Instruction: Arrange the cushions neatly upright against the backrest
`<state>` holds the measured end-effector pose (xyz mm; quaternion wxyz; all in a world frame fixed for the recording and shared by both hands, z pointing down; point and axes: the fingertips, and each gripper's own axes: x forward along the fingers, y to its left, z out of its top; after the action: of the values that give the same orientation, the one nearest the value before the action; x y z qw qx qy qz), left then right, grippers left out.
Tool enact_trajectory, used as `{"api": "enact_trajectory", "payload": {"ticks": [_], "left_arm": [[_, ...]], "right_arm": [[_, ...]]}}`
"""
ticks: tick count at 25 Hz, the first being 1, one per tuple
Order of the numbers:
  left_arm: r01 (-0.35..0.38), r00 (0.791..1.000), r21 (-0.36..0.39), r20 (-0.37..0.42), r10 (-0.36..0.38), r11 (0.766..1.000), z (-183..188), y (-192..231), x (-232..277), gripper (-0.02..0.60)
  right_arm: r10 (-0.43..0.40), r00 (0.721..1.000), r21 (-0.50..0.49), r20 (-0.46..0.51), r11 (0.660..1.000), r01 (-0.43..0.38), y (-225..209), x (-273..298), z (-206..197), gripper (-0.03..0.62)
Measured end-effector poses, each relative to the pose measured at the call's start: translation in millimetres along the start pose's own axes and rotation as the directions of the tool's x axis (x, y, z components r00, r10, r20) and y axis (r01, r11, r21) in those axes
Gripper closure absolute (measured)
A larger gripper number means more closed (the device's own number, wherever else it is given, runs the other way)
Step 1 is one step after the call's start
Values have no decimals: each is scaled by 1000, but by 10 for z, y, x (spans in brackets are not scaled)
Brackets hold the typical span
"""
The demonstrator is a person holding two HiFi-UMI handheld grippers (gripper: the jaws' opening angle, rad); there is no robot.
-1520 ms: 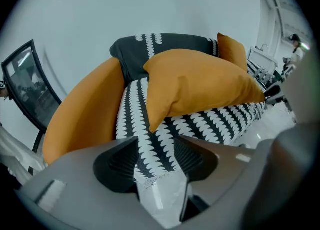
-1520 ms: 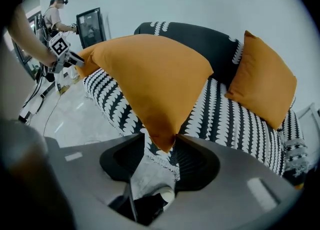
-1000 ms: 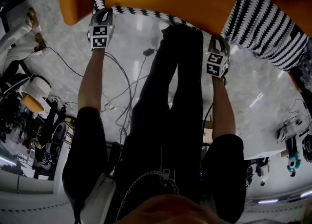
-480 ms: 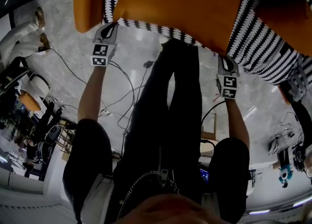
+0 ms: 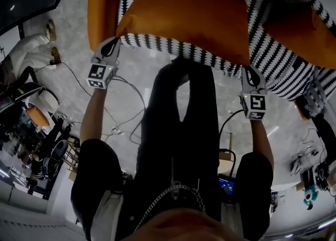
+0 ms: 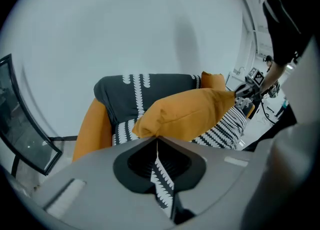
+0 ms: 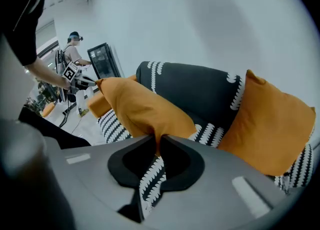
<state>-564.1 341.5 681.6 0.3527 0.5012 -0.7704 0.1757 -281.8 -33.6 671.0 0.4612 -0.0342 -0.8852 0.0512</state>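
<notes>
An orange cushion (image 5: 184,17) with a black-and-white zigzag underside hangs over the sofa seat (image 5: 283,61), held by its near edge. My left gripper (image 5: 108,50) is shut on its left corner (image 6: 156,135). My right gripper (image 5: 250,79) pinches its right corner (image 7: 157,144); those jaws have just been closing with the cushion's fabric between them. A second orange cushion (image 7: 272,121) stands upright against the dark backrest (image 7: 200,91) at the sofa's right end (image 5: 310,27). In the left gripper view the held cushion (image 6: 190,111) hides most of the seat.
The sofa has an orange armrest (image 5: 100,1) on the left. Cables (image 5: 131,98) trail over the marble floor by my legs (image 5: 184,129). A person in white (image 5: 26,51) and cluttered gear sit at left. A black-framed glass stand (image 6: 20,139) is beside the armrest.
Both grippers have risen with the orange cushion and spread a little wider apart. The cushion has come up from the seat's front edge and now hangs farther over the sofa.
</notes>
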Motion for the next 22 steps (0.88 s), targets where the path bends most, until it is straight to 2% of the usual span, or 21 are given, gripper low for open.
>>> {"api": "enact_trajectory", "payload": {"ticks": [5, 8, 10, 12, 15, 17, 19, 22], "left_arm": [[14, 999, 56, 30, -16, 998, 460, 123, -56, 565], [11, 999, 41, 47, -13, 999, 597, 397, -68, 565], [16, 998, 36, 57, -18, 999, 691, 543, 29, 566], [30, 996, 64, 85, -35, 997, 883, 644, 178, 566], [42, 990, 88, 129, -53, 995, 1146, 811, 398, 566], [43, 988, 75, 146, -54, 996, 1268, 905, 504, 566], [58, 983, 35, 174, -63, 998, 1407, 999, 607, 566], [112, 972, -61, 215, -97, 992, 1617, 1136, 804, 566]], "right_arm": [[31, 999, 38, 36, 999, -32, -172, -45, 411, 556], [40, 997, 70, 70, 997, -45, -237, 74, 801, 556], [16, 996, 45, 86, 999, -20, -326, 179, 1005, 556], [-15, 994, 32, 109, 999, 12, -471, 303, 1184, 554], [-60, 987, 65, 147, 997, 51, -690, 482, 1398, 554], [-83, 981, 104, 175, 992, 65, -819, 546, 1519, 554], [-91, 970, 195, 225, 980, 47, -961, 587, 1658, 553], [-104, 947, 363, 304, 932, -14, -1221, 664, 1829, 549]]}}
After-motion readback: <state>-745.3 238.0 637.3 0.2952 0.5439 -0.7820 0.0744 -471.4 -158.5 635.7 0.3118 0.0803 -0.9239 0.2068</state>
